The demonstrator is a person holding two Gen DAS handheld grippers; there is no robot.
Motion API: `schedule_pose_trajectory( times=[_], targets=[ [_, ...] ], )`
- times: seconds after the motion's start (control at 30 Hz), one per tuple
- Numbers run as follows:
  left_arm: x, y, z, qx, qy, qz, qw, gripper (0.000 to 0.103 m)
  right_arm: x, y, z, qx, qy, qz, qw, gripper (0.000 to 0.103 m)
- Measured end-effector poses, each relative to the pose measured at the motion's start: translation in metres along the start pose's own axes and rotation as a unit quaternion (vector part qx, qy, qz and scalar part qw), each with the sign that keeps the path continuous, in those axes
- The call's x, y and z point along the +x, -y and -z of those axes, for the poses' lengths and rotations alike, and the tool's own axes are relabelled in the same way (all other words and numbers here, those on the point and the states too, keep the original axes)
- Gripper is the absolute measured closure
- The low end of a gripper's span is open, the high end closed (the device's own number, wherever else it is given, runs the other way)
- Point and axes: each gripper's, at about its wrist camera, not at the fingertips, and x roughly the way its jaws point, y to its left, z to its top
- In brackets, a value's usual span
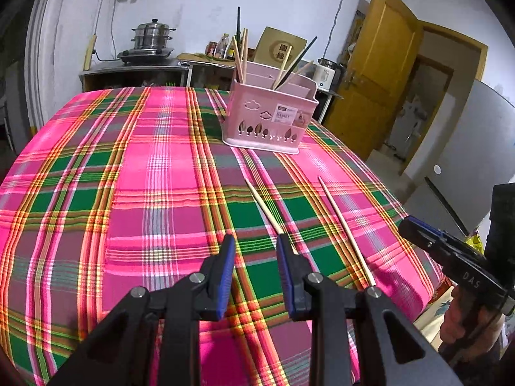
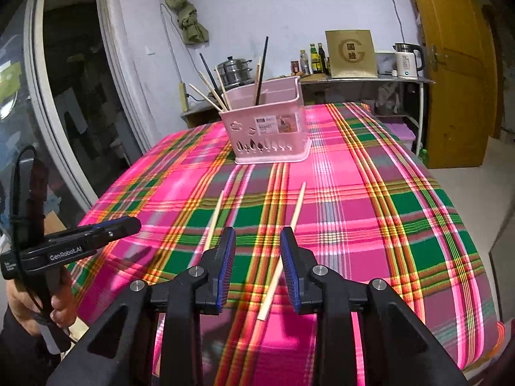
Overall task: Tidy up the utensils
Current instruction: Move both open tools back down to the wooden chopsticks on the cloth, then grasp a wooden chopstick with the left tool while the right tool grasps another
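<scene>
A pink utensil basket (image 1: 270, 119) (image 2: 268, 135) stands on the plaid tablecloth and holds several chopsticks, wooden and black. Two loose wooden chopsticks lie on the cloth in front of it: one (image 1: 265, 209) (image 2: 215, 215) on the left, one (image 1: 346, 228) (image 2: 283, 251) on the right. My left gripper (image 1: 256, 241) is open and empty, low over the cloth, its right finger over the near end of the left chopstick. My right gripper (image 2: 257, 234) is open and empty above the right chopstick, which runs between its fingers. Each gripper shows in the other's view, the right one (image 1: 415, 225) and the left one (image 2: 128, 223).
The table (image 1: 128, 177) is covered by a pink, green and yellow plaid cloth. Behind it stand a counter with a steel steamer pot (image 1: 151, 37), bottles (image 2: 313, 59), a kettle (image 2: 407, 61) and a cardboard box (image 2: 351, 53). A yellow door (image 1: 383, 70) is at the right.
</scene>
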Motion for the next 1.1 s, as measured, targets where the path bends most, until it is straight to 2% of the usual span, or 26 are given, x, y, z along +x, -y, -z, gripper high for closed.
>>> schedule_pose_trajectory(
  times=[0.37,0.67,0.87,1.1],
  targets=[
    [0.033,0.004,-0.015,-0.002,-0.034,-0.006,0.9994,0.075,0.019,0.003,-0.009,-0.005,-0.016,0.018,1.000,0.074],
    [0.083,0.007,-0.045,-0.001,-0.076,-0.018,0.9969,0.076,0.063,0.016,-0.031,-0.006,-0.063,0.037,0.997,0.074],
    [0.119,0.002,-0.053,-0.002,-0.105,-0.030,0.9940,0.076,0.096,0.022,-0.044,-0.016,-0.090,0.053,0.994,0.074],
    [0.130,0.010,-0.057,0.018,-0.105,-0.044,0.9934,0.076,0.134,0.031,-0.051,-0.015,-0.132,0.068,0.989,0.084]
  ],
)
